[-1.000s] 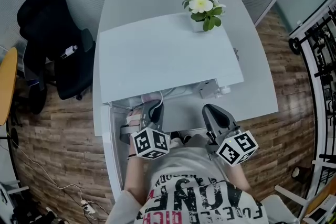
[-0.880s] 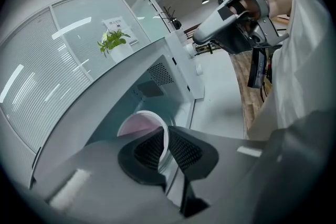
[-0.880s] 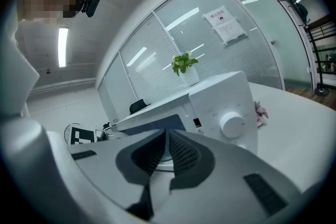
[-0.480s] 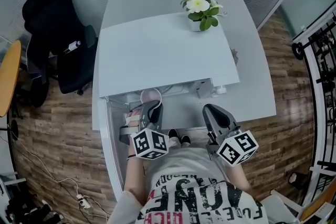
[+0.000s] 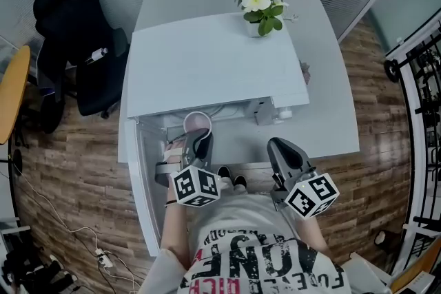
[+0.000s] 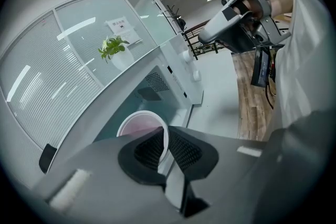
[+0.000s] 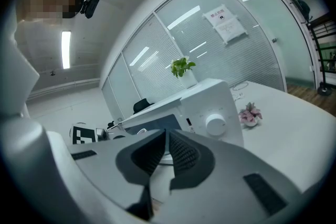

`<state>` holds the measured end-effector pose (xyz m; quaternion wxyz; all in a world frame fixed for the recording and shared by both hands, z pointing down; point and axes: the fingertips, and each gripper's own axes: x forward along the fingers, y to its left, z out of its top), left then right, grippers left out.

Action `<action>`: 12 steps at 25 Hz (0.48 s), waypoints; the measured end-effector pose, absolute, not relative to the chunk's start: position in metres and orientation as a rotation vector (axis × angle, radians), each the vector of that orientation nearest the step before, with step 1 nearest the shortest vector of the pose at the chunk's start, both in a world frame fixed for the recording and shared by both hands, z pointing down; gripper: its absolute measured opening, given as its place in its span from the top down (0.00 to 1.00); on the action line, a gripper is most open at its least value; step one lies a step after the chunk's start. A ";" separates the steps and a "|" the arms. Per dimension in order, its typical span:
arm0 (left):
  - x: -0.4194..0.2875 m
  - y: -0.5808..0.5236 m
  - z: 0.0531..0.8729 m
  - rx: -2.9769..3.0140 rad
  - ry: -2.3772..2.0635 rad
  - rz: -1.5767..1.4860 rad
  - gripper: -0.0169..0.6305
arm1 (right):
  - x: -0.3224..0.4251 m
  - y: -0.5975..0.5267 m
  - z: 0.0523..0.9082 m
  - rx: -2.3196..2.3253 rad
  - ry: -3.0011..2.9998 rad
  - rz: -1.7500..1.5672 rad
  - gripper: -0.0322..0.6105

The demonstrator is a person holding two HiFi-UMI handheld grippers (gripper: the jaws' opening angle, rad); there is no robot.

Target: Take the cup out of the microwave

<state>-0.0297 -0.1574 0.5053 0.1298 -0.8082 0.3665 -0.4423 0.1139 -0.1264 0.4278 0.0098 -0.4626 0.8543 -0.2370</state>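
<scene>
Here the cup (image 5: 197, 122) is gripped at its rim by the left gripper (image 5: 200, 142): one pad is seen inside the wall and the other outside, so the jaws are clamped on the thin wall and not fully together. The cup is held upright, mouth upward, just in front of the microwave (image 5: 213, 65), at the edge of its opening. Whether its base is wholly clear of the cavity cannot be told. The door (image 5: 141, 175) stands open at the left, close beside the gripping hand. The right gripper (image 5: 284, 149) is held back near the body, well apart from the cup, with its jaws closed together on nothing.

The step in hand is judged to be the withdrawal itself: the cup has been taken hold of and is not yet set down.

For the next move, the cup should be drawn straight out toward the person and kept level, since a pinch on one side of the rim lets it tip easily. The open door must be cleared, and a bare part of the table (image 5: 331, 79) chosen before the grip is loosened.
</scene>
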 end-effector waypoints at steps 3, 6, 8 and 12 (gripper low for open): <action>-0.028 -0.154 0.501 -2.349 1.078 -1.270 0.91 | 0.116 -0.124 0.427 -1.439 2.663 -0.740 0.91; -0.025 -0.151 0.497 -2.373 1.102 -1.240 0.91 | 0.119 -0.121 0.427 -1.425 2.666 -0.739 0.91; -0.023 -0.149 0.495 -2.391 1.123 -1.217 0.91 | 0.121 -0.119 0.427 -1.414 2.668 -0.740 0.91; -0.020 -0.142 0.494 -2.419 1.172 -1.175 0.91 | 0.123 -0.112 0.425 -1.396 2.682 -0.726 0.91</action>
